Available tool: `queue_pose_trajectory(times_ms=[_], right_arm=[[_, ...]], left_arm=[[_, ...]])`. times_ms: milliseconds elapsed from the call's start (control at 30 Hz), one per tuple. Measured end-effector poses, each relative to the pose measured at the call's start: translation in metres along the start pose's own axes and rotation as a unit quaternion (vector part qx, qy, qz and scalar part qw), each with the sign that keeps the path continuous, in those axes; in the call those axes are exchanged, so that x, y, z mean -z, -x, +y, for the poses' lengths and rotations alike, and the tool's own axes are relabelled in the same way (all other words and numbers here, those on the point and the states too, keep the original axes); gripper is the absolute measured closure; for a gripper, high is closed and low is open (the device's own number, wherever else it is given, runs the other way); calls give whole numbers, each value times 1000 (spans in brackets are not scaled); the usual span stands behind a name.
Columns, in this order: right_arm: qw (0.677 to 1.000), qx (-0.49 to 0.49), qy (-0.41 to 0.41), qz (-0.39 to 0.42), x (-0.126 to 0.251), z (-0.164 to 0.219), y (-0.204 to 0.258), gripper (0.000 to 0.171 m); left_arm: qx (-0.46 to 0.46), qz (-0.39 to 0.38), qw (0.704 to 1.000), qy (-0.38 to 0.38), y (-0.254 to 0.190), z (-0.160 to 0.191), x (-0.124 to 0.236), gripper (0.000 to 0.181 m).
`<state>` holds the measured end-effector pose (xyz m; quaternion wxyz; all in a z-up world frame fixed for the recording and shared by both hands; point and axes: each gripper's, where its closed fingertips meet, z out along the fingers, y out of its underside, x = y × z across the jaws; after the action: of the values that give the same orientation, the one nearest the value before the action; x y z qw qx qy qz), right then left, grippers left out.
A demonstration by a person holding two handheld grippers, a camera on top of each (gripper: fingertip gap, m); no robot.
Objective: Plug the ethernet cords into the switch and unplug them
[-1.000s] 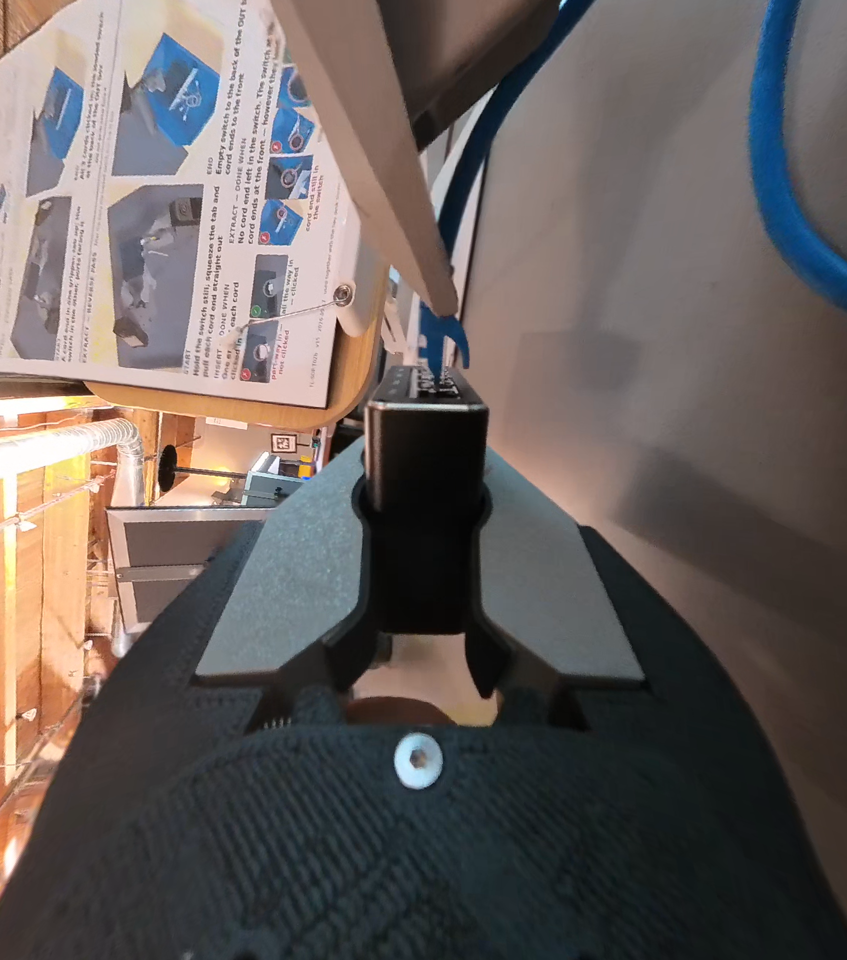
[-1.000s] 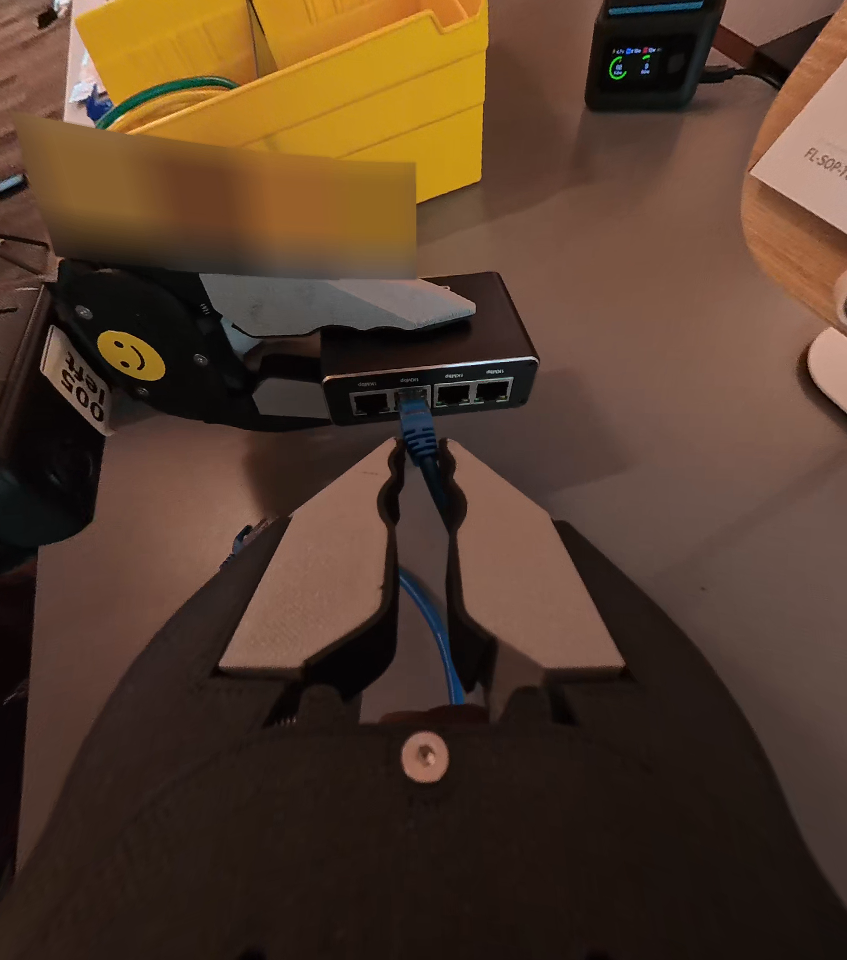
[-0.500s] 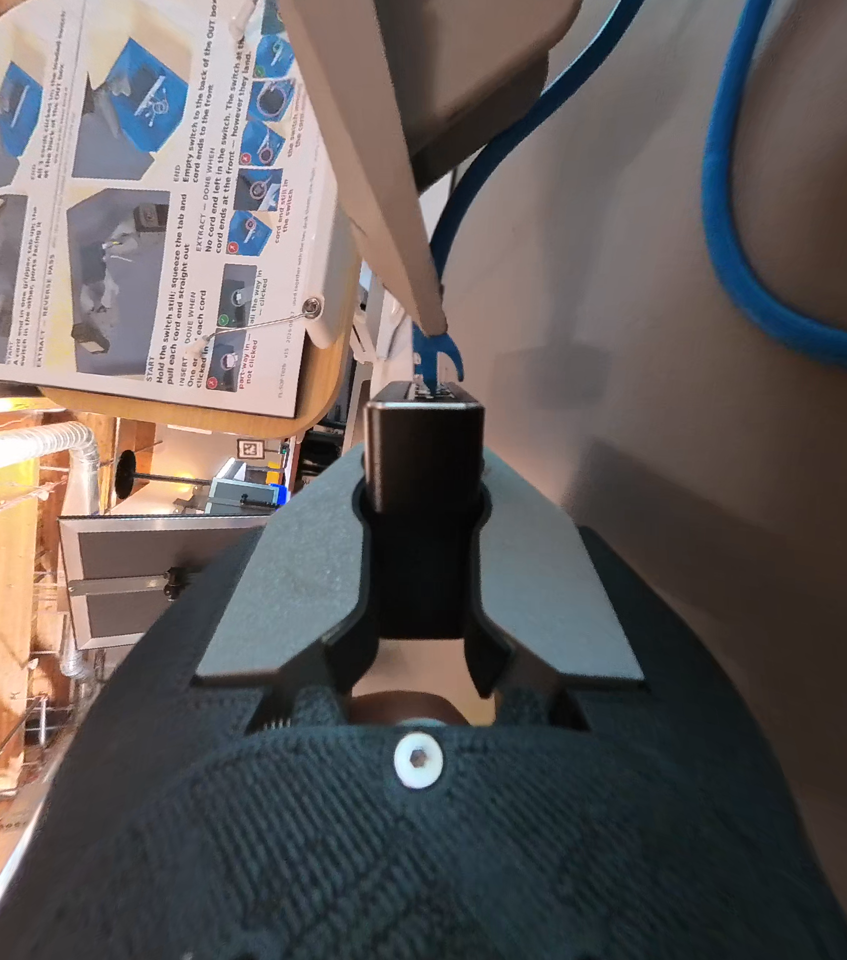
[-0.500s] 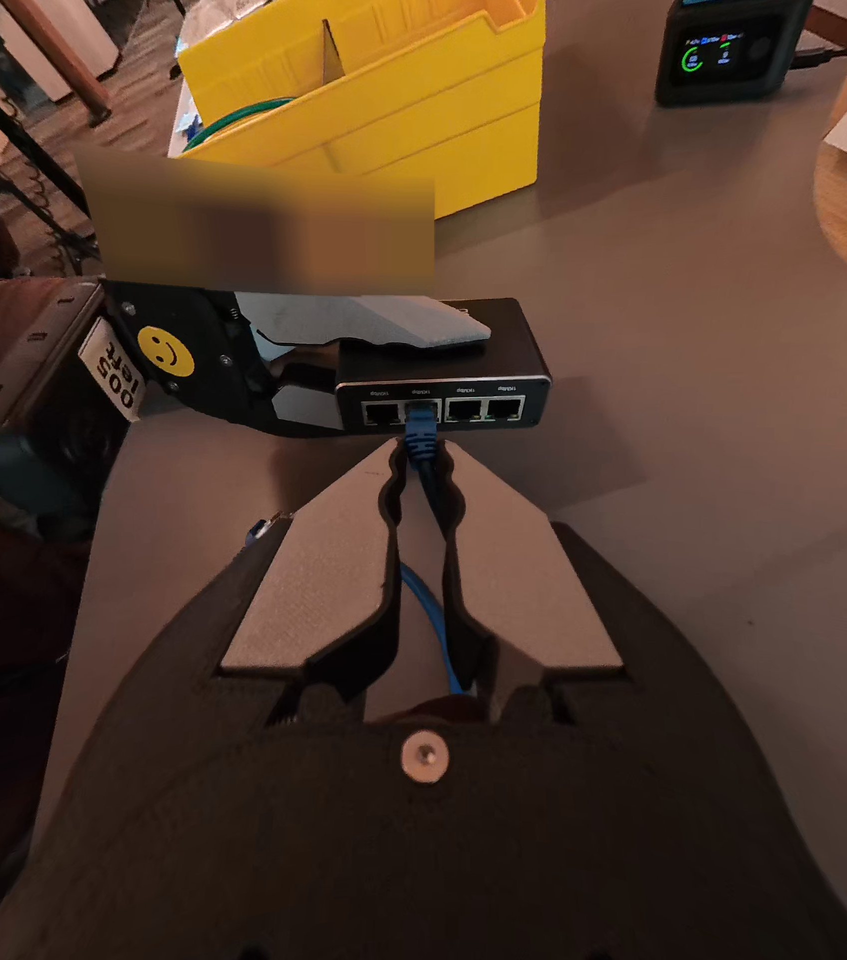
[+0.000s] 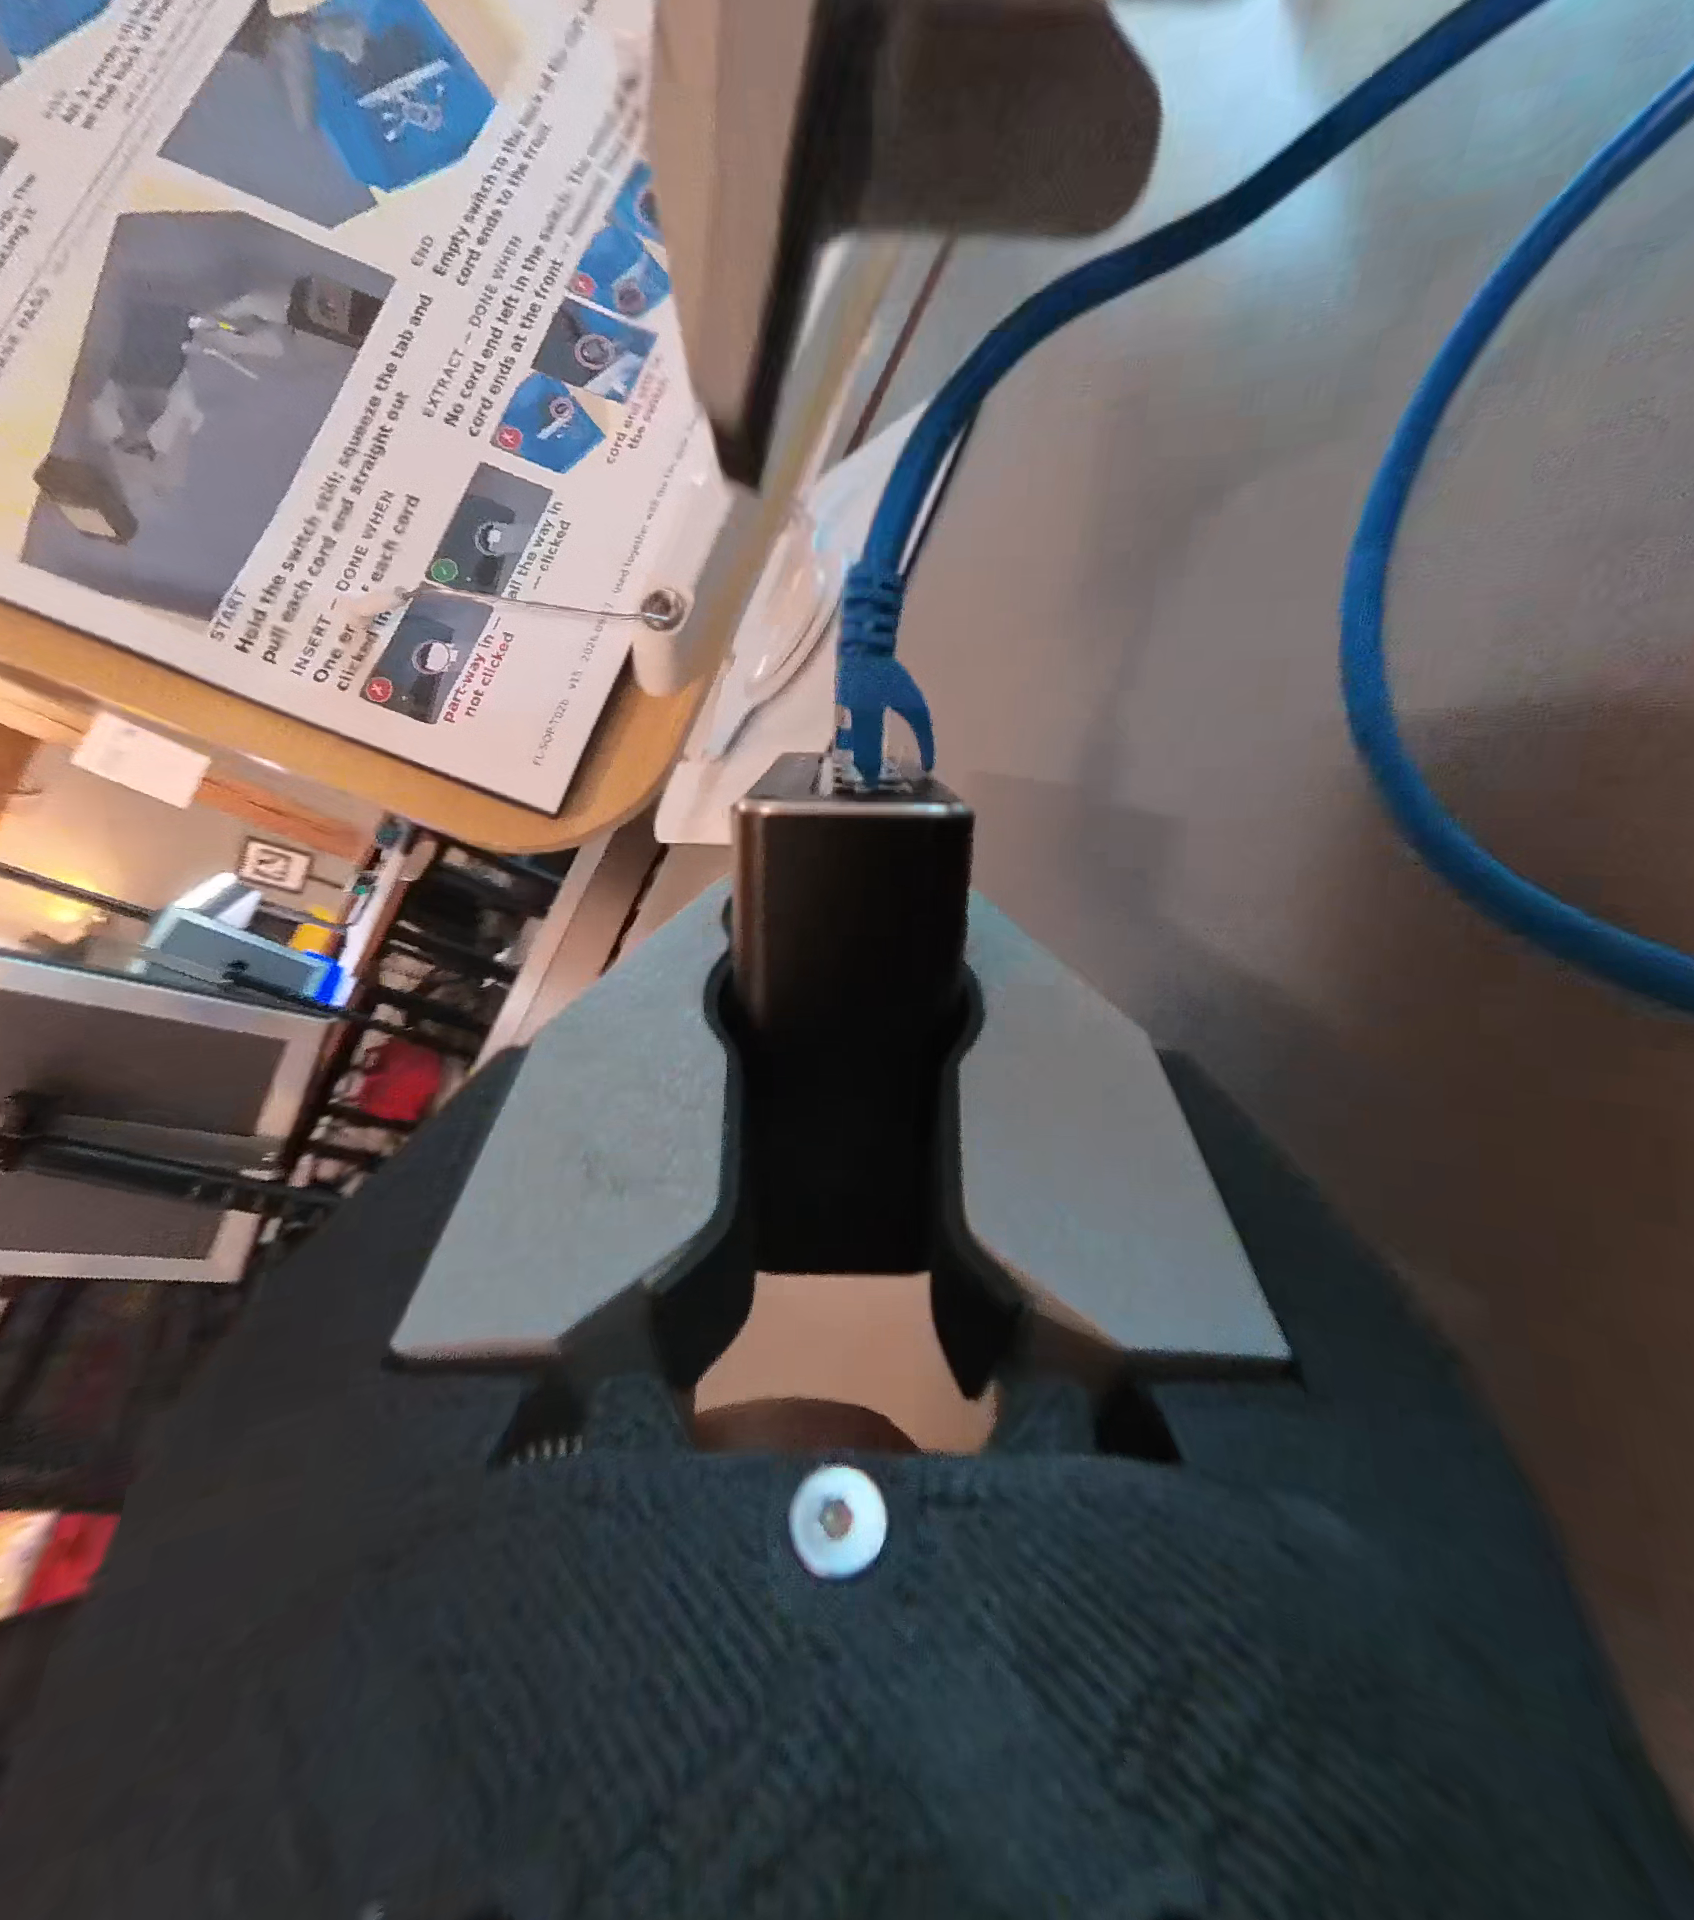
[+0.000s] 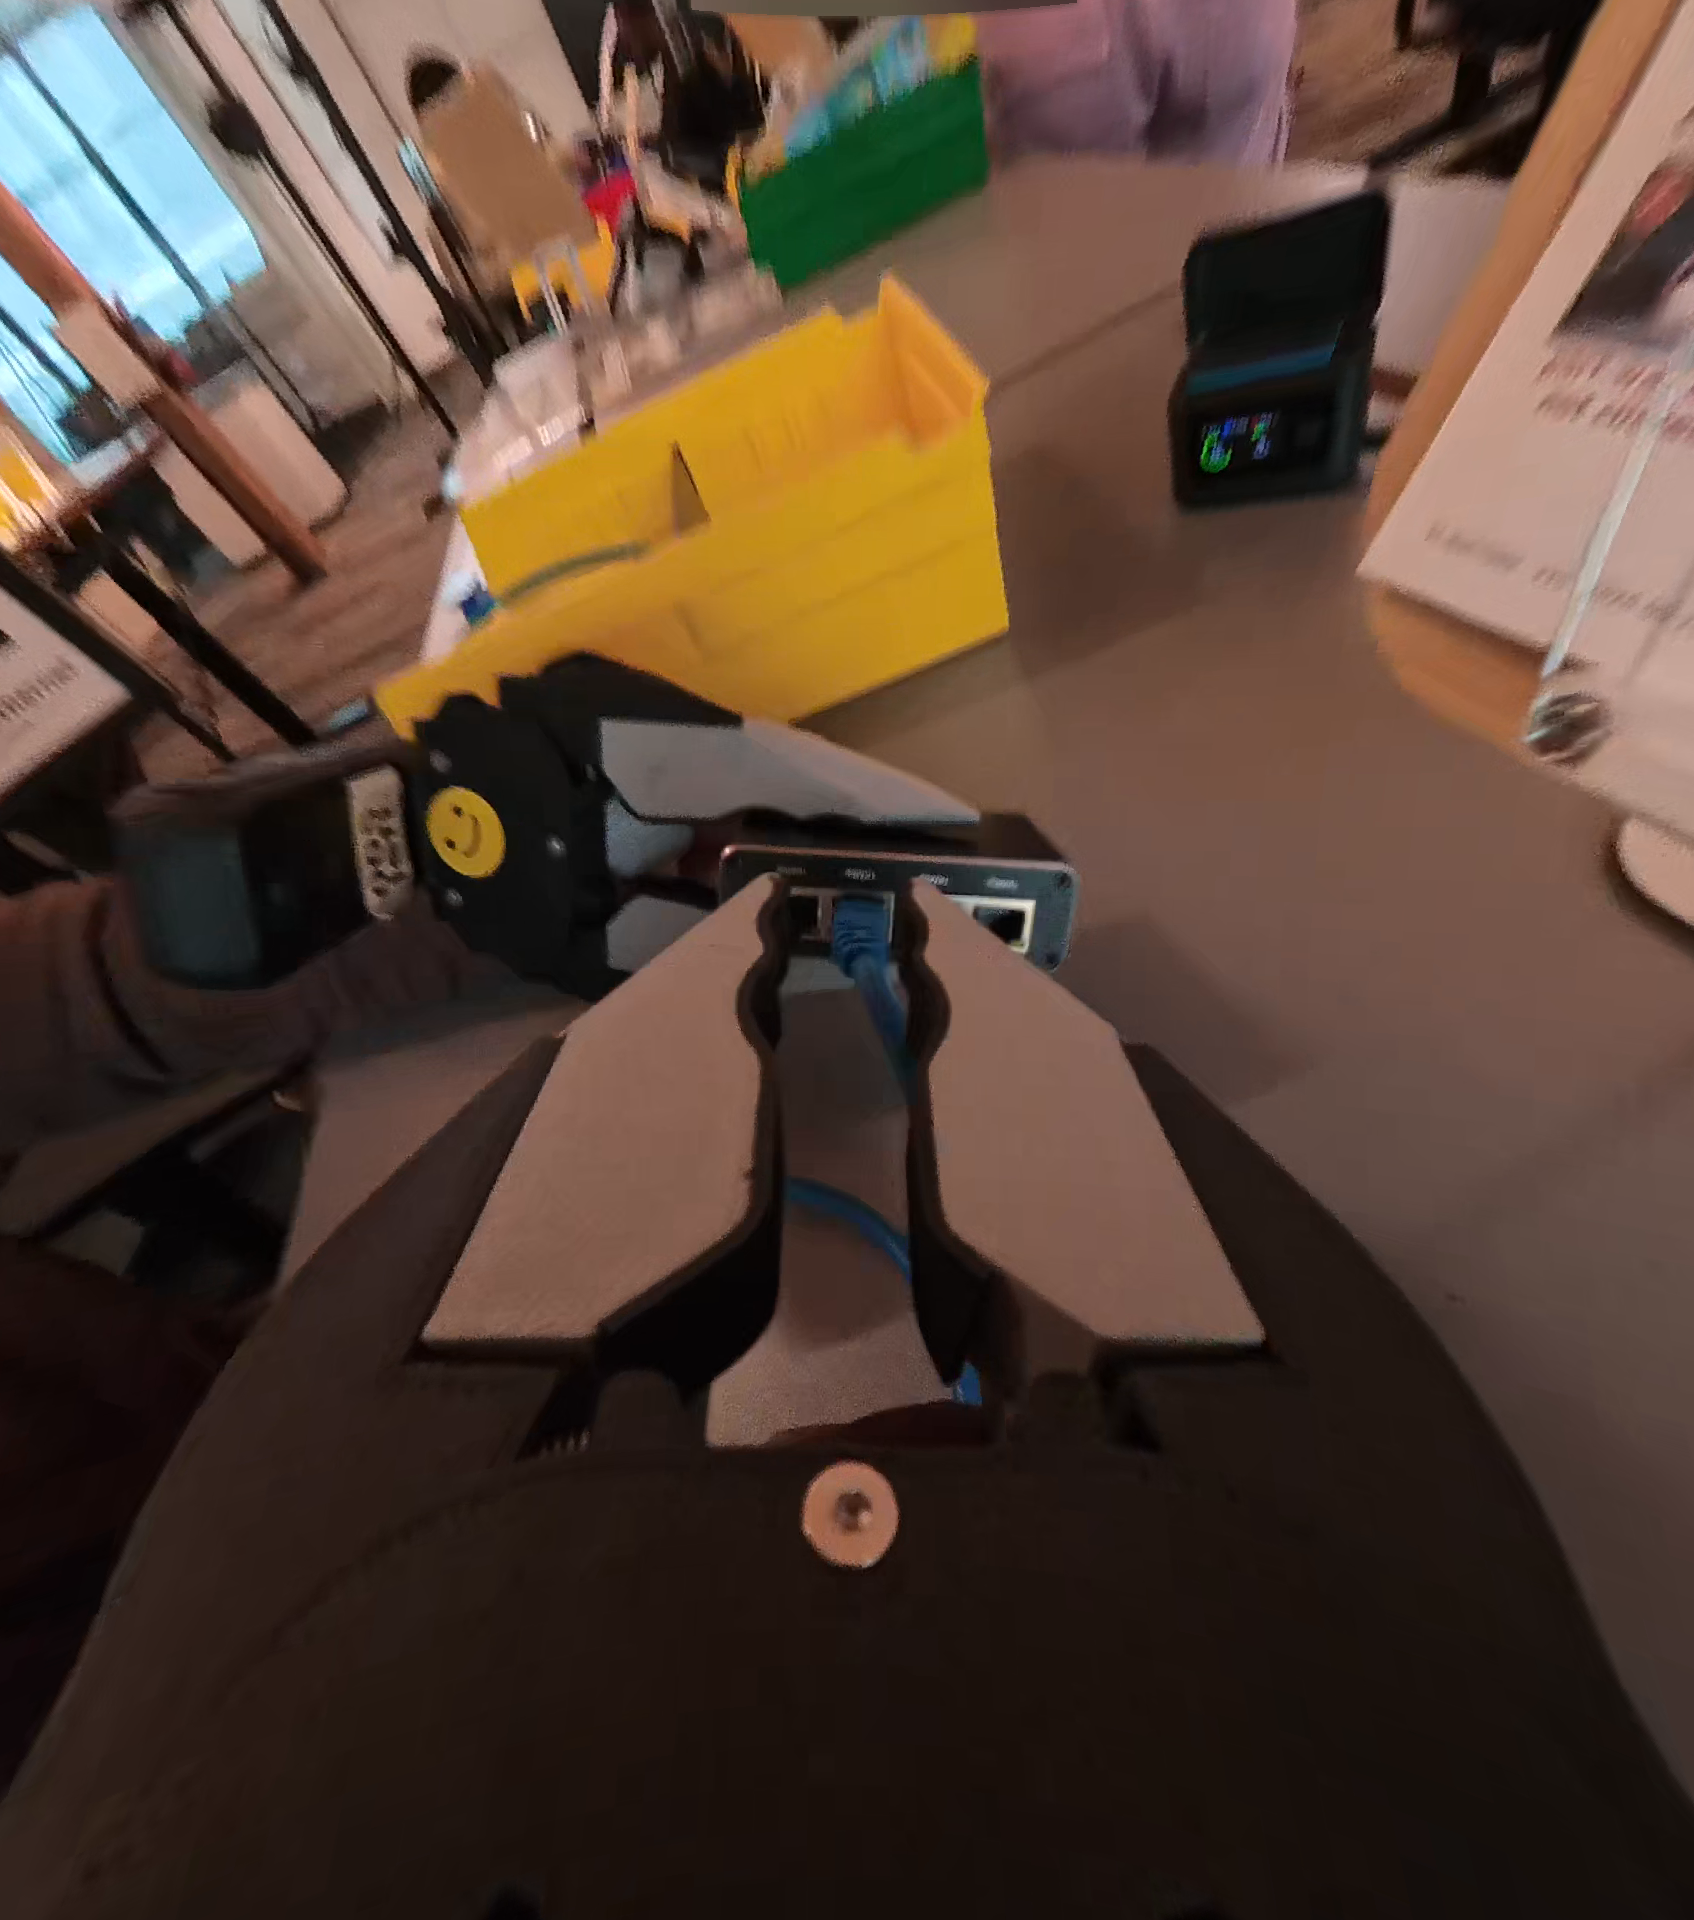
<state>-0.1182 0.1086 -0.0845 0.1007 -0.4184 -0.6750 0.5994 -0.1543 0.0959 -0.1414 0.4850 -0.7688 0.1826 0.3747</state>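
- Left gripper point(image 5: 848, 997): jaws clamped on the end of the black switch point(image 5: 853, 925), top and bottom.
- Switch sits on the grey table point(image 6: 1342, 987), its row of ports facing the right gripper point(image 6: 843, 935).
- Blue ethernet cord point(image 6: 864, 935) plugged into the 2nd port from the left.
- Right gripper: jaws apart, straddling the cord just behind the plug; contact with the cord not clear.
- Cord loops away across the table.
- Yellow bin point(image 6: 770, 540) behind the switch; small black device with lit screen point(image 6: 1269, 416) farther right.
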Motion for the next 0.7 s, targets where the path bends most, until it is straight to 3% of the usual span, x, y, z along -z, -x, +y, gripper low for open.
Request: queue_pose_trajectory(times_ms=[200,300,367,467,567,700], right_arm=[[979,-93,-179,-28,67,-54,-17,132],[961,-125,-237,-64,84,-66,-19,139],[972,-113,-202,-47,73,-56,-21,141],[991,-56,-120,-14,45,-34,-16,128],[995,-10,-69,-72,24,-19,14,112],[990,41,-30,-129,12,-4,43,111]], left_arm=[[164,5,984,-74,27,-10,18,148],[229,11,969,-96,39,-9,21,148],[257,40,958,-120,36,-14,24,149],[258,95,947,-165,23,-31,31,148],[276,156,924,-214,9,-54,42,149],[321,217,888,-247,3,-69,51,149]])
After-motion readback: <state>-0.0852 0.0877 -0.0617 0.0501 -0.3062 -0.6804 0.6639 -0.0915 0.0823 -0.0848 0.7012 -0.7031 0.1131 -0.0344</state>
